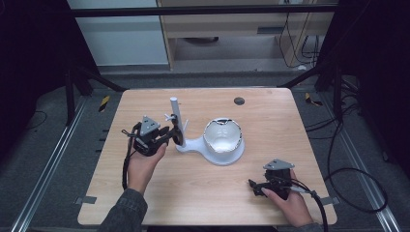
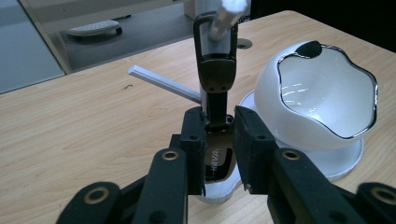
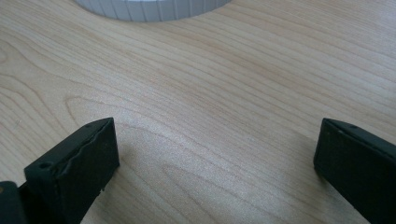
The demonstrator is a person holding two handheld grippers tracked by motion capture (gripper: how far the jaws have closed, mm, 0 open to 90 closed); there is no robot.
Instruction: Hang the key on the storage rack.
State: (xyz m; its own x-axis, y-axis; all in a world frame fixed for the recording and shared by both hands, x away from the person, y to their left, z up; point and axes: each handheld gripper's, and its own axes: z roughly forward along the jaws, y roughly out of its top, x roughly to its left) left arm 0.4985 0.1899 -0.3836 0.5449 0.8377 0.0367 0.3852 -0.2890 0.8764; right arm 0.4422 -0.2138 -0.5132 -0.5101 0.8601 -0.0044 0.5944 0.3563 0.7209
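Pale wooden bench (image 1: 159, 193): left tool (image 2: 219, 135), jaws narrow around a key fob (image 2: 215, 93) hung on the white stand (image 1: 176, 121), nine o'clock of the bowl (image 1: 222, 136); release cleanly. Right tool (image 3: 215, 154) gapes empty.

Pale matt wood table (image 1: 203, 193), glossy white bowl (image 2: 322, 100), chrome-edged

Key fob (image 2: 217, 161) — partial lettering, unreadable

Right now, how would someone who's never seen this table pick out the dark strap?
Find the white stand mid-table, with a glossy bowl on its base. On its upright post hangs the dark strap, its lower end between the left gripper jaws. It is the one dark, buckled item among white parts.
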